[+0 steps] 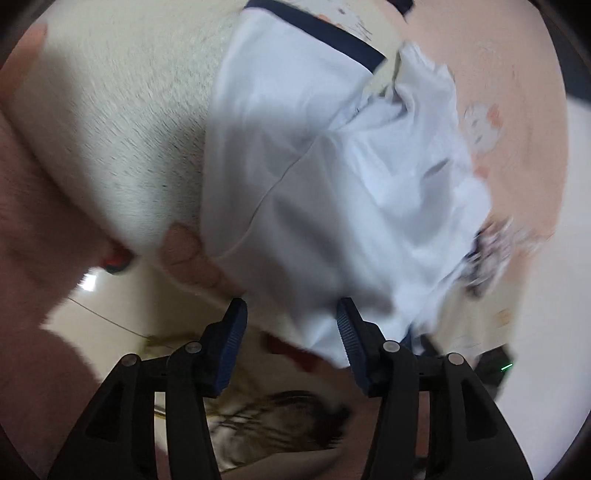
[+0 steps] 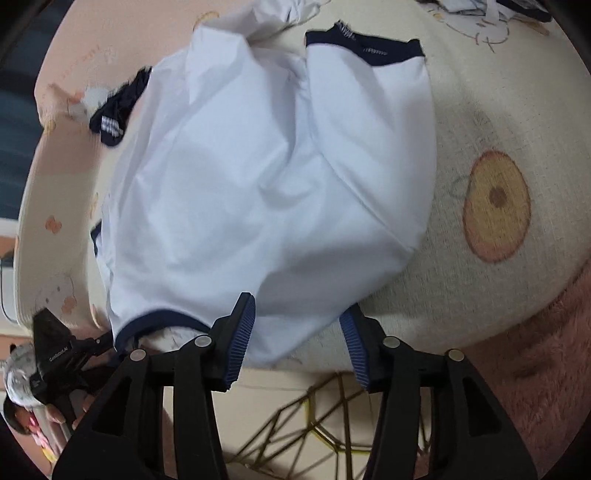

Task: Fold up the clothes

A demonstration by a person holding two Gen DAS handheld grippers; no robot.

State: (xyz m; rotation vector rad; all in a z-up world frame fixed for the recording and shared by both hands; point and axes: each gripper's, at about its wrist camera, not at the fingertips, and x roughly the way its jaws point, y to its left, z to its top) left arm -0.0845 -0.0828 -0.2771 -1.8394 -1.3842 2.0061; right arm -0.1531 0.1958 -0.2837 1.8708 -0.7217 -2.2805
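A white T-shirt with navy trim (image 2: pixel 258 177) lies crumpled on a cream patterned bed cover (image 2: pixel 480 103); it also shows in the left wrist view (image 1: pixel 314 177). One sleeve with a navy cuff (image 2: pixel 365 48) points to the far side, and the navy neckline (image 2: pixel 159 319) lies at the near edge. My right gripper (image 2: pixel 299 317) is open, its jaws on either side of the shirt's near edge. My left gripper (image 1: pixel 291 314) is open, just short of the shirt's near edge, with nothing held. The left gripper body also shows in the right wrist view (image 2: pixel 51 354).
More clothes (image 2: pixel 480 11) lie at the far edge of the bed. A small dark navy garment (image 2: pixel 118 107) lies beside the shirt. A yellow-brown round print (image 2: pixel 496 206) marks the cover. A pink fuzzy blanket (image 2: pixel 546 350) is at the right. Patterned floor (image 2: pixel 295 424) is below.
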